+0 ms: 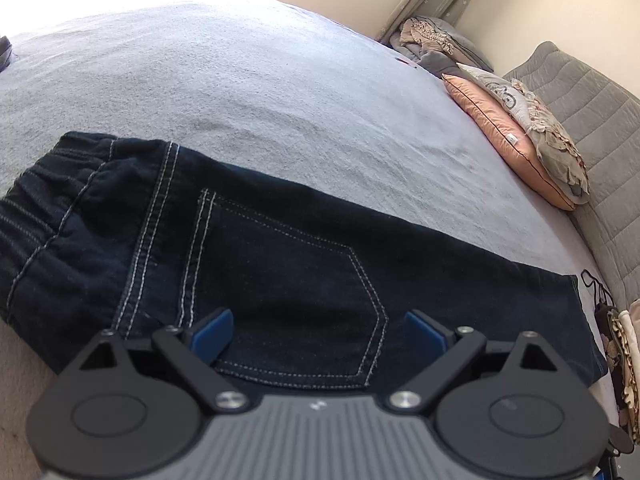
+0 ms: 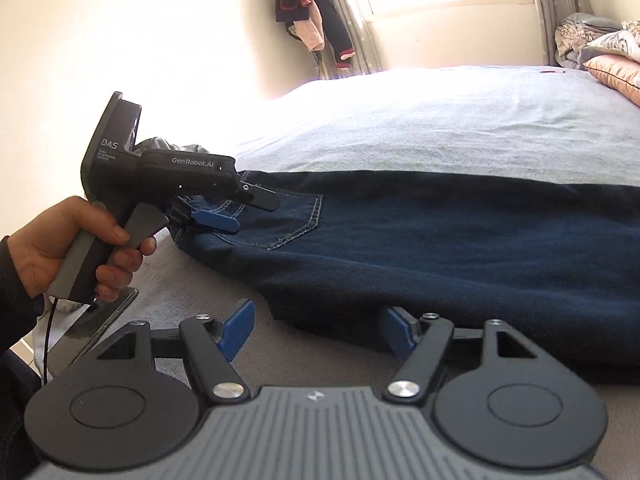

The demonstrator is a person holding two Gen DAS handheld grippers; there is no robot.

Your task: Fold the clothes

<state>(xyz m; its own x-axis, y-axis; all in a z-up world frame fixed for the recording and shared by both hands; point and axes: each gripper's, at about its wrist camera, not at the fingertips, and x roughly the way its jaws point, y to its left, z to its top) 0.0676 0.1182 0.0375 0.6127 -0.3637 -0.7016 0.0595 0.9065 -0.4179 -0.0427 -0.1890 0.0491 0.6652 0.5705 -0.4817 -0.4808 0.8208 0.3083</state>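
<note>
Wide pale grey bed cover lies bare beyond the folded dark blue denim jeans. Left gripper hovers released over the pocket; right gripper waits released at the near jeans edge.

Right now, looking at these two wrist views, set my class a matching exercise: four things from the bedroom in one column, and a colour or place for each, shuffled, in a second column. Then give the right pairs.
Things
1. jeans
2. pillow
3. bed cover
4. finger pads

Descriptions
A. pink, leaning at the head of the bed
B. bright blue, on the gripper tips
C. dark blue denim with pale stitching, lying flat
D. light grey, spread under the garment

Pairs: 1-C, 2-A, 3-D, 4-B
</note>
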